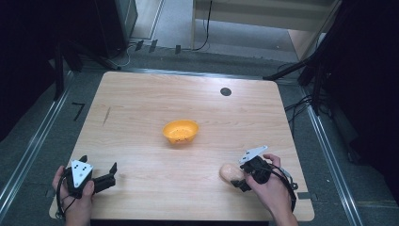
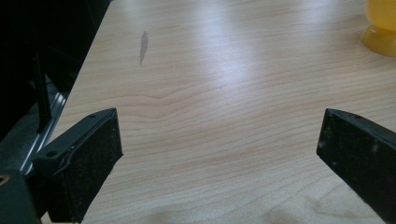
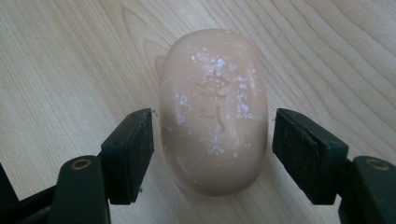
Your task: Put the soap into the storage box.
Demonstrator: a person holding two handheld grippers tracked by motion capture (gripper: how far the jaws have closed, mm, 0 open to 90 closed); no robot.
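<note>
A: Right gripper down at the peach soap bar, jaws spread, 1 on each long side of it, neither pad quite touching by the look of the right gripper view.

B: Bar's place on the table?

A: Flat on the wood near the front right corner, well short of the orange bowl at mid-table. Lying lengthwise away from the jaws, stamped face up, white flecks across the top.

B: Best way to take it?

A: Close slowly and evenly across the narrow width. Rounded, probably slick sides, so a hard snap likely to squirt it forward. Pads kept low, below the widest bulge, and square to the flanks. Left gap looks slimmer than the right gap, so a small shift to centre first, otherwise a nudge sideways on closing.

B: Pads low enough already?

A: Hard to say from here; height above the wood unclear in the high view, with the hand over most of the gripper.

B: And the left gripper?

A: Near the front left corner, jaws wide apart over bare wood, holding nothing. Fine there, well clear of the lift. Bowl just visible at the top right of the left gripper view.

B: After the squeeze?

A: Short test lift first, checking for slip before any carry.
</note>
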